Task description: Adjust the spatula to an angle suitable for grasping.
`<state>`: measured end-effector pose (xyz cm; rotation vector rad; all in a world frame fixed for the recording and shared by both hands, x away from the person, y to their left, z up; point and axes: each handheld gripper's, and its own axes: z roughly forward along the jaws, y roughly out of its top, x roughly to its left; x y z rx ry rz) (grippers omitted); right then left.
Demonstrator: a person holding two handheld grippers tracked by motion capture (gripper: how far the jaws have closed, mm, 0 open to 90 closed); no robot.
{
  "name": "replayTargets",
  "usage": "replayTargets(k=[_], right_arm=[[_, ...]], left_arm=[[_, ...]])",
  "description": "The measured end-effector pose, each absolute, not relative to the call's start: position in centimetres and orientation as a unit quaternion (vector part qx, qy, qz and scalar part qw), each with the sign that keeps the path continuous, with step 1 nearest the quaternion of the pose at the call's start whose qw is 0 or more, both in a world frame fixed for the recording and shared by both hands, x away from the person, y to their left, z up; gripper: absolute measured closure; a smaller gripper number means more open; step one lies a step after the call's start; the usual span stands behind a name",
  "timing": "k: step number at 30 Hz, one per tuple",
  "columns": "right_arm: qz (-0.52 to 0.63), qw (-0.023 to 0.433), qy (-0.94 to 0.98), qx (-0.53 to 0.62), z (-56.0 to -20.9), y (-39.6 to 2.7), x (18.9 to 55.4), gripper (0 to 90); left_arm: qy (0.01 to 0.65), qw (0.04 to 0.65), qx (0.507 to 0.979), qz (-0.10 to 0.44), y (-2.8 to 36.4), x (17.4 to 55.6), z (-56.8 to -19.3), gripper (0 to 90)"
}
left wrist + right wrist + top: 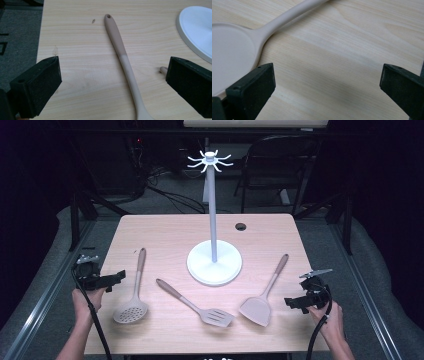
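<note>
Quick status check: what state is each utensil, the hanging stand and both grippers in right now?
Skimmer spoon: flat on the table, unheld, handle pointing away.
Slotted turner: flat on the table, lying diagonally, unheld.
Solid turner: flat on the table, unheld.
Hanging stand: upright, hooks empty.
Left gripper: open, empty, by the skimmer spoon's handle.
Right gripper: open, empty, beside the solid turner's blade.

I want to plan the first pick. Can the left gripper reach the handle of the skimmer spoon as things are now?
Probably yes. The left gripper is open and holds nothing, and the skimmer spoon lies flat just ahead of its jaws on the table. Nothing stands between them; the white stand sits off to the side.
</note>
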<state>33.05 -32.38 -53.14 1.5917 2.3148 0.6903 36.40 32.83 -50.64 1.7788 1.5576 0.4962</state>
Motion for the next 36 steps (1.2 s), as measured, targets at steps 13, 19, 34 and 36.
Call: replayTargets(k=[13, 19, 34, 36], right_arm=[[0.240, 0.112, 0.791, 0.552, -53.1, -31.8, 33.2, 0.0], [0.245, 0.117, 0.789, 0.551, -52.2, -30.8, 33.1, 0.0], [0.200, 0.115, 0.775, 0.589, -52.7, -25.4, 37.7, 24.0], [0.183, 0.117, 0.775, 0.593, -53.2, -24.9, 38.5, 25.1]], left_arm=[[0.583, 0.365, 0.696, 0.207, 30.8, 36.6, -50.1, 0.0], [0.575, 0.369, 0.700, 0.211, 29.9, 35.9, -49.7, 0.0], [0.582, 0.354, 0.702, 0.207, 30.0, 34.1, -50.2, 0.0], [0.579, 0.344, 0.709, 0.208, 30.1, 34.5, -50.4, 0.0]])
